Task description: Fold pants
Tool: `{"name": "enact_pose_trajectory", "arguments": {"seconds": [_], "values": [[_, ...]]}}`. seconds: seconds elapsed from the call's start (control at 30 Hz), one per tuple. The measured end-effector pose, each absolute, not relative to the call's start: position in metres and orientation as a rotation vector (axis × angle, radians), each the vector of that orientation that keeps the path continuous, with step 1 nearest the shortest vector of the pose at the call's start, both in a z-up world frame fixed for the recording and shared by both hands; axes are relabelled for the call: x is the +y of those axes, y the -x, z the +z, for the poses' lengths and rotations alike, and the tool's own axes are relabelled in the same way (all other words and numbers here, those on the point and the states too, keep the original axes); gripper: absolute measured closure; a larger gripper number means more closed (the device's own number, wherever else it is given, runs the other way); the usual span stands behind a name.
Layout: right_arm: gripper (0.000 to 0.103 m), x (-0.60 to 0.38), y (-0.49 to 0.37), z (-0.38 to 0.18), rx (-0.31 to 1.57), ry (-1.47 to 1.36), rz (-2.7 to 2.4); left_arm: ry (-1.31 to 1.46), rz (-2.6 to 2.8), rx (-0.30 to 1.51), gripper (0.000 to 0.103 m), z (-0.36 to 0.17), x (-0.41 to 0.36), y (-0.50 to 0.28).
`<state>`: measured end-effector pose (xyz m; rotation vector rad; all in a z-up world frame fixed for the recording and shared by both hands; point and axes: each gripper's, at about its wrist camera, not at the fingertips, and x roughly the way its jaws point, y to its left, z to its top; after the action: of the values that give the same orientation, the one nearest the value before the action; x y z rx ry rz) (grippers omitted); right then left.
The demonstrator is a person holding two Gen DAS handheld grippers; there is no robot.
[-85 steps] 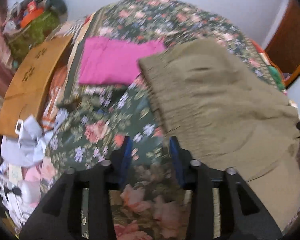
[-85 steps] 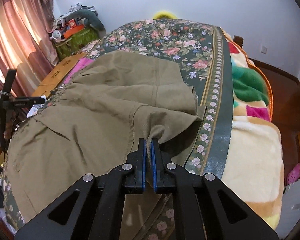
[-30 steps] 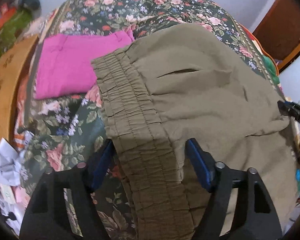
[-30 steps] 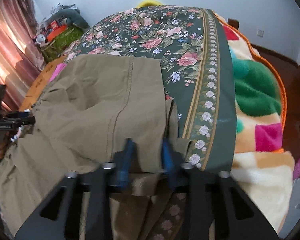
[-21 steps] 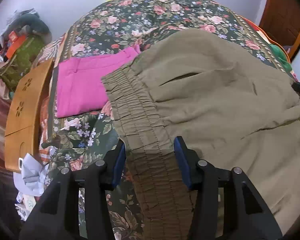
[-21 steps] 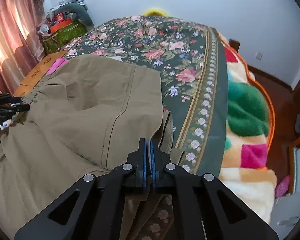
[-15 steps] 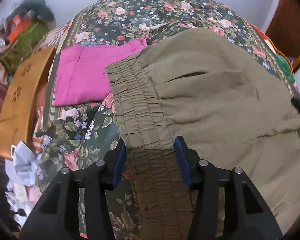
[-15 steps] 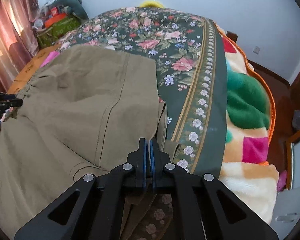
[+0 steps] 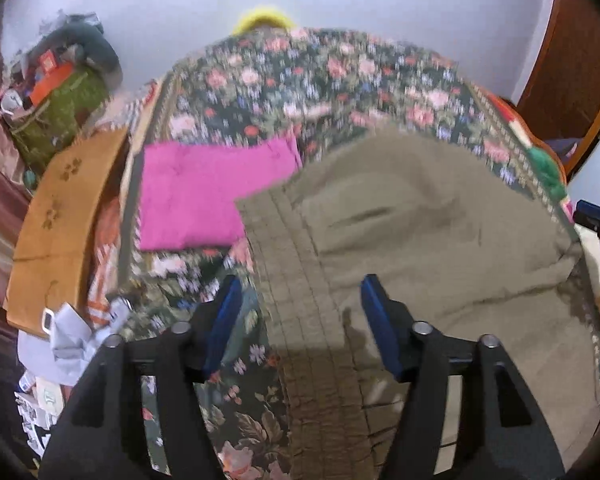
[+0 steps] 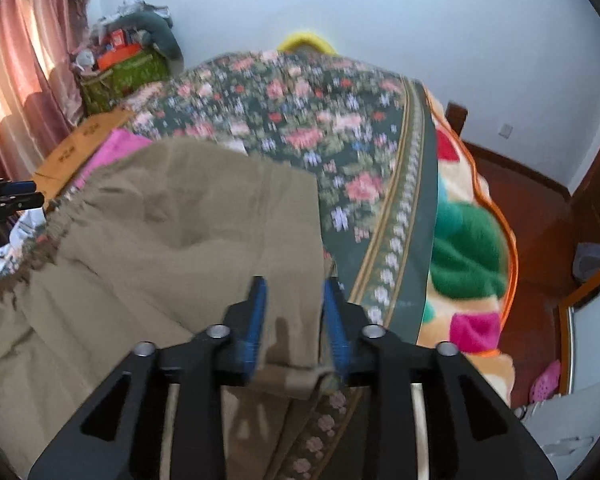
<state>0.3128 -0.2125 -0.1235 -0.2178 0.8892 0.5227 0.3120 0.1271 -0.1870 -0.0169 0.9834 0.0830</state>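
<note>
1. Jaws of the left gripper (image 9: 300, 308) stand wide apart, just opened, over the elastic waistband (image 9: 296, 280) without pressing it.
2. Right gripper (image 10: 294, 304) jaws, also just parted, straddle a folded edge of the olive pants (image 10: 172, 240).
3. Pants lie spread on the floral bedspread (image 10: 300, 120), beside a folded pink garment (image 9: 204, 192).

Motion-blurred floral bedspread (image 9: 340, 76), pants (image 10: 172, 240) cropped

a home bedroom is showing here: a bed (image 10: 416, 184) is lying under a floral bedspread (image 10: 300, 120), pink curtains (image 10: 24, 60) are hanging by the window, and piled belongings (image 10: 128, 56) are sitting against the plain wall (image 10: 440, 20).
</note>
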Motion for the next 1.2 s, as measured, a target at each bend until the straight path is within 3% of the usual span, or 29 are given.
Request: {"name": "enact_pose_trajectory", "arguments": {"seconds": [0.1,0.17,0.33,1.2], "values": [[0.066,-0.206,-0.315,-0.106,0.841,0.191,0.54,0.013,0.094,0.931,0.027,-0.169,0.13,-0.316],[0.054,-0.202,-0.32,-0.098,0.821,0.169,0.549,0.006,0.107,0.908,0.019,-0.161,0.133,-0.321],[0.051,-0.192,-0.343,-0.086,0.785,0.122,0.57,0.0,0.129,0.896,0.009,-0.155,0.143,-0.346],[0.051,-0.133,-0.494,-0.224,1.146,0.137,0.535,0.354,0.062,1.195,0.009,-0.295,0.2,-0.437]]}}
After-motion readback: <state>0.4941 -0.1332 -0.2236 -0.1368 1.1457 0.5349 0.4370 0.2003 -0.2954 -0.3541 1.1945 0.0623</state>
